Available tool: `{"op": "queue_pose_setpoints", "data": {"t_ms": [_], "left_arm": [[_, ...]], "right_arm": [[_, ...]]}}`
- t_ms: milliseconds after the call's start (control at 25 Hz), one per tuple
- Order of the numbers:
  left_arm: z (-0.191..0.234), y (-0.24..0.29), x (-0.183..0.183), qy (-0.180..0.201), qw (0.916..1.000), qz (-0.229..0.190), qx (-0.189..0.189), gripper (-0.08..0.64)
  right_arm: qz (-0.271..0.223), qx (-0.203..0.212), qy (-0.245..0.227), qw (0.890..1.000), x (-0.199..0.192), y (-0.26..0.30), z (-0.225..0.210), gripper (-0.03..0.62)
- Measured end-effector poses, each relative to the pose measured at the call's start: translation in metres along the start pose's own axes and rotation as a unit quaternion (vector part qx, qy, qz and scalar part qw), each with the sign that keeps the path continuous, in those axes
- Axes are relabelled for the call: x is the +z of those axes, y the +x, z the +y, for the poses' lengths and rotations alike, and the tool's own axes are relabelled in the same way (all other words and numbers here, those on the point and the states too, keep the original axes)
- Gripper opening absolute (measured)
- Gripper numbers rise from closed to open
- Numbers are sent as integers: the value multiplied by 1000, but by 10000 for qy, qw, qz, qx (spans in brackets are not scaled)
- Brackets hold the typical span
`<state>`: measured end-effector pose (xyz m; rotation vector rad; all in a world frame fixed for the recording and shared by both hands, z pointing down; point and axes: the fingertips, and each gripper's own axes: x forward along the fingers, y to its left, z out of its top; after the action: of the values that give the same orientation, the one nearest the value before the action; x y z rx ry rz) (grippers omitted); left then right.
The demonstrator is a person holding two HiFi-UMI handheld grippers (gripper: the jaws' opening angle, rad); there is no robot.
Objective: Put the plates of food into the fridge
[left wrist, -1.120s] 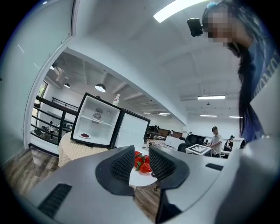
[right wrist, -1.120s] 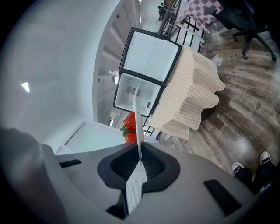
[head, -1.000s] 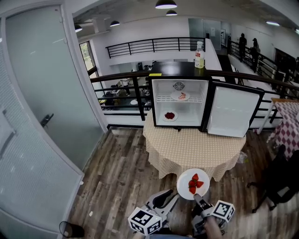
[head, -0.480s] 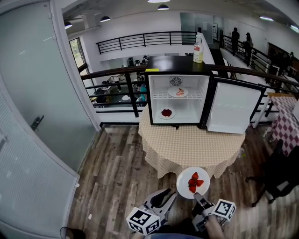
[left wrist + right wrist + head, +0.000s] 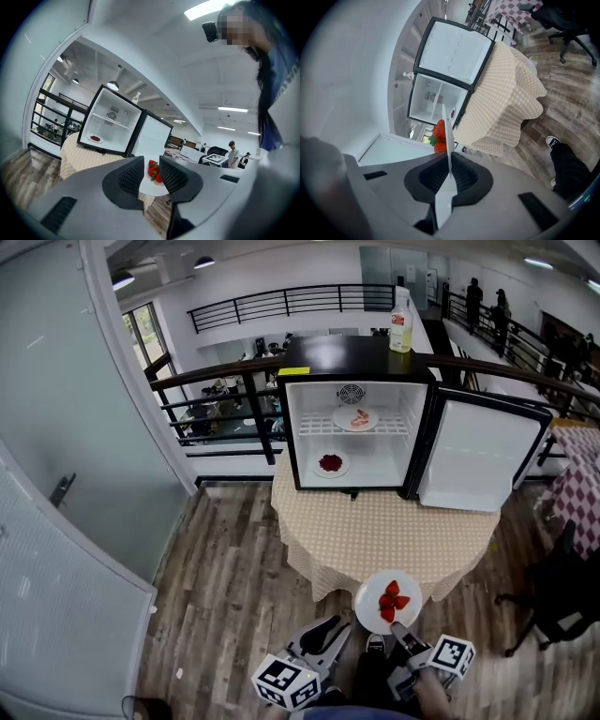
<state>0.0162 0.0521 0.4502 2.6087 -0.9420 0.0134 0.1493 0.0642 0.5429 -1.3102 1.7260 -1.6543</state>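
Right tool (image 5: 397, 628): is pinching the near rim of the plate of strawberries (image 5: 387, 601), holding it at the tabletop's (image 5: 375, 535) near edge.
Left tool (image 5: 328, 629): is hanging spread, empty, left of it.
Fridge (image 5: 354, 357): is standing open on the far tabletop, holding shelf plate (image 5: 356, 418) and bottom plate (image 5: 330, 463).

Right tool (image 5: 397, 630) pinched shut, left tool (image 5: 334, 626) jaws apart, both low.

- Table (image 5: 375, 540), centre frame, under a tan checked cloth: an open fridge (image 5: 292, 437) stands at its far edge.
- Fridge top: bottle (image 5: 401, 329).
- Wire shelf (image 5: 317, 426): upper plate (image 5: 356, 418).
- Fridge floor: lower plate (image 5: 330, 464) of red food.
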Motion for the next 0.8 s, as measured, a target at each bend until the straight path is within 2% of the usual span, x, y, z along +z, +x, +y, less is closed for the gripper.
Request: {"op": "queue_pose_setpoints", "data": {"t_ms": [520, 800], "left_arm": [[52, 128, 56, 35, 9992, -81, 388, 107], [72, 172, 68, 66, 9978, -33, 654, 107]], "right_arm": [[488, -35, -19, 9988, 124, 87, 7, 26], [690, 73, -17, 9976, 169, 122, 4, 26]]}}
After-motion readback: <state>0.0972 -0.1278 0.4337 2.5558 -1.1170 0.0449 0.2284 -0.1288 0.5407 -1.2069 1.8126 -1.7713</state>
